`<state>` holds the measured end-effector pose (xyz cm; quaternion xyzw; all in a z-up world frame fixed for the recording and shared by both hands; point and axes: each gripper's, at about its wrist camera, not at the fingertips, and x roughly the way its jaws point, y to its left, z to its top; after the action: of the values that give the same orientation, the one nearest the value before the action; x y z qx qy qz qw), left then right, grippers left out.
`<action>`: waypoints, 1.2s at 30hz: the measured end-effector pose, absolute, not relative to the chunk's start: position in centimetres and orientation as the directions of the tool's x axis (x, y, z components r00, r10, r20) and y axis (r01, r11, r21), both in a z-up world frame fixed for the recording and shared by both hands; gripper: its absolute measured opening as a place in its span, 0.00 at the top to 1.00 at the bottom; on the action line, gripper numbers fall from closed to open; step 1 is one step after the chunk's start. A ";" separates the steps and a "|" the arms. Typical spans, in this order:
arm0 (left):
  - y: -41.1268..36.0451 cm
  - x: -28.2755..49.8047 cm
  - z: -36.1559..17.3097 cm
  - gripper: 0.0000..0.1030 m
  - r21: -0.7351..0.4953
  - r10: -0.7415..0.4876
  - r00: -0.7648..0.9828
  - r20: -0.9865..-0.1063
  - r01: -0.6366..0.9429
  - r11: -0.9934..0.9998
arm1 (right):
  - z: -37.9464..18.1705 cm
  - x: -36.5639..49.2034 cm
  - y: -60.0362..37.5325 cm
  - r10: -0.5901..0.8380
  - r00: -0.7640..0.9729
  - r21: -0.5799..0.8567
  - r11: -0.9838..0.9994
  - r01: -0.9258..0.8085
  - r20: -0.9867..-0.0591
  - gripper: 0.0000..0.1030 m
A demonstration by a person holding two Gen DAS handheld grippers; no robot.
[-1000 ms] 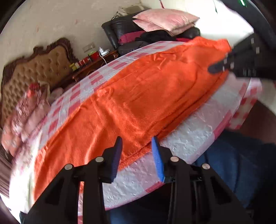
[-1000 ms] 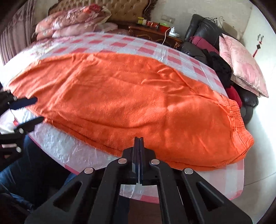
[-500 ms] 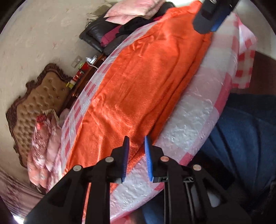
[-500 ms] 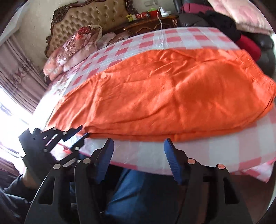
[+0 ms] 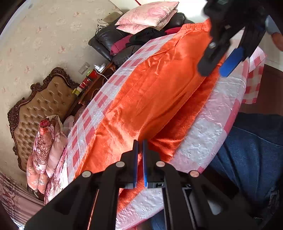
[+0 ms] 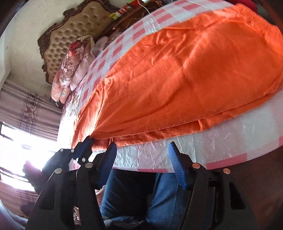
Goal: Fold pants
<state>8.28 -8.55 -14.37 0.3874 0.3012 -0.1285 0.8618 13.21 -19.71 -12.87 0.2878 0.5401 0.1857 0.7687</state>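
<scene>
Bedroom. Far wall (image 5: 44, 35) has beige wallpaper with a faint pink flower print. Tufted tan headboard (image 5: 42, 108) in a carved dark wood frame, floral pillows (image 5: 44, 146) stacked near it. Bed (image 5: 208, 134) has a pink and white checked cover under clear plastic. Dark wood nightstand (image 5: 93, 85) beside the headboard, cluttered with small items and a white cable. Black leather chair (image 5: 109, 40) farther along, pink cushions (image 5: 146, 14) piled on top. Striped curtains (image 6: 26, 109) left, bright daylight blowing out the window (image 6: 21, 146).
</scene>
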 end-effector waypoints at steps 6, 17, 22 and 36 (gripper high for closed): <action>-8.3 8.4 -12.9 0.95 0.569 -0.006 0.795 -0.607 0.440 0.695 | -13.9 14.7 -19.3 0.635 0.343 0.699 0.709 0.098 -0.692 0.47; -9.2 7.5 -14.5 0.95 0.541 -0.032 0.763 -0.645 0.486 0.686 | -14.0 15.7 -19.8 0.569 0.396 0.656 0.744 0.125 -0.721 0.98; -9.3 7.6 -16.6 0.95 0.521 -0.022 0.728 -0.685 0.511 0.683 | -14.2 15.2 -18.5 0.484 0.350 0.545 0.833 0.094 -0.802 0.98; -5.2 8.5 -17.1 0.77 0.461 0.061 0.700 -0.712 0.400 0.792 | -14.5 15.4 -17.5 0.413 0.338 0.458 0.887 0.064 -0.846 0.85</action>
<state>8.47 -5.15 -17.09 0.3075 0.3750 -0.0977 0.8691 15.39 -17.48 -14.53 0.2108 0.5648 0.1103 0.7902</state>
